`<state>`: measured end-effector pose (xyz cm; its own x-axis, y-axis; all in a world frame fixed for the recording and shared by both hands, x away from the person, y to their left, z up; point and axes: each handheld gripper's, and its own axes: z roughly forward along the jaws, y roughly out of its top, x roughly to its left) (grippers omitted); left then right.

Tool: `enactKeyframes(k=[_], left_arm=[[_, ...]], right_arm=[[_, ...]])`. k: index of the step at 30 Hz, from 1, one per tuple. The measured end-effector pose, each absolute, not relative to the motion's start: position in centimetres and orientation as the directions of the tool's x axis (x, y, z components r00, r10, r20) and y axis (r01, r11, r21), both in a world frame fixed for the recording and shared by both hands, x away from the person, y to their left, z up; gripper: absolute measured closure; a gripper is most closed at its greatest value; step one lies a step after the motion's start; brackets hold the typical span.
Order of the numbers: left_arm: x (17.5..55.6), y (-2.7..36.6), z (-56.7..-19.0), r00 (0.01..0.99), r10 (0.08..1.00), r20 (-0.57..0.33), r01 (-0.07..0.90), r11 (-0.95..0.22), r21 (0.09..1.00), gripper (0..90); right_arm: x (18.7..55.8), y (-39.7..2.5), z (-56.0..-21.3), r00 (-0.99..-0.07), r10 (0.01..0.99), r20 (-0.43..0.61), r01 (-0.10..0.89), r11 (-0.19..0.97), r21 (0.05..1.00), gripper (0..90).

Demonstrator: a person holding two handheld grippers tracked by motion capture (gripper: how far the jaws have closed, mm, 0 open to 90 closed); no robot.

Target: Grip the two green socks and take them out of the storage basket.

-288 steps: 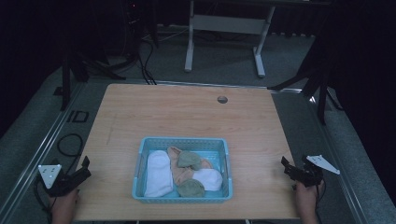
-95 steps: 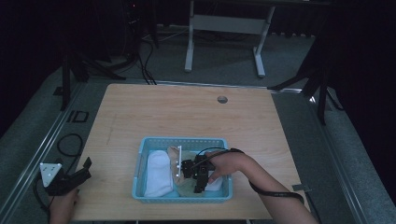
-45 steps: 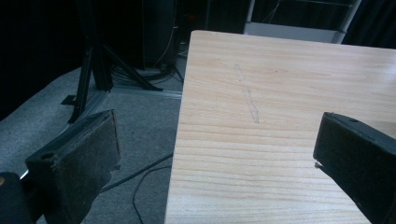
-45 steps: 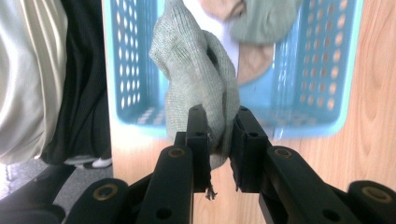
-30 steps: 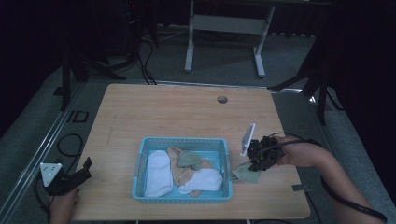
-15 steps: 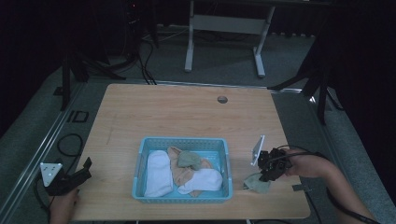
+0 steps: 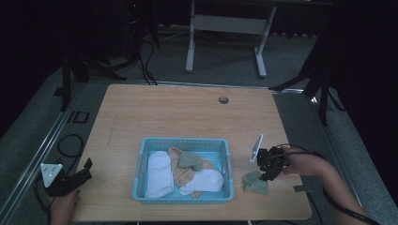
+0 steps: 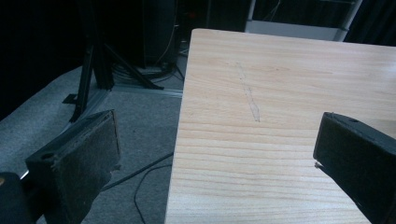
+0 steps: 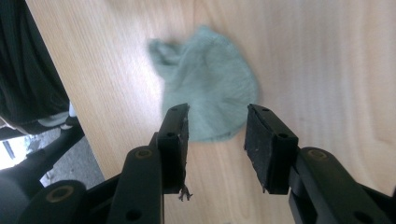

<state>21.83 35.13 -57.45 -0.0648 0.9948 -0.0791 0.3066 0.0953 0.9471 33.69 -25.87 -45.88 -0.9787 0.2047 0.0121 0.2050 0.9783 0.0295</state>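
From the high view, I have my right tool out past the right wall of the blue basket, hanging just above the green sock that lies flat on the table, apart from the basket and close to the table's near right edge. In the right gripper view the jaws stand partly open with nothing between them, and the green sock lies directly ahead of and below the tips, crumpled, its wider rounded end toward the tool and a narrower bunched end pointing away and a little to the left of that view. So the sock sits straight in line with the jaws rather than off to either side, and any further pick on it would be a plain drop downward. I judge this sock already set out of the basket; what remains inside is a white sock at the left, a second white one toward the near right, a peach piece between them and another green sock on top near the middle. The right hand is plainly the nearer one to all of these. My left tool rests at the table's near left corner, well apart from the basket, and the left gripper view shows its jaws spread wide and empty over bare wood.
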Motion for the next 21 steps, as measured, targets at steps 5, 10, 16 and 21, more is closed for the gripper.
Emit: enactKeyframes(k=[5,10,16,21], left_arm=[[21.8,35.2,-57.4,-0.061,0.995,-0.082,0.308,0.097,0.946,0.7],[21.9,35.2,-57.4,-0.06,0.995,-0.082,0.309,0.097,0.946,0.7],[21.9,35.2,-57.5,-0.061,0.995,-0.083,0.31,0.098,0.946,0.7],[21.9,35.1,-57.4,-0.059,0.995,-0.079,0.31,0.093,0.946,0.7]], right_arm=[[34.1,-25.0,-44.3,-0.98,0.198,-0.022,0.197,0.979,0.048,54.3],[34.6,-23.4,-43.3,-0.982,0.184,-0.044,0.181,0.981,0.066,53.5],[35.3,-21.0,-42.9,-0.988,0.148,-0.052,0.143,0.986,0.086,53.4],[35.7,-18.9,-42.6,-0.991,0.122,-0.057,0.115,0.987,0.108,53.5]])
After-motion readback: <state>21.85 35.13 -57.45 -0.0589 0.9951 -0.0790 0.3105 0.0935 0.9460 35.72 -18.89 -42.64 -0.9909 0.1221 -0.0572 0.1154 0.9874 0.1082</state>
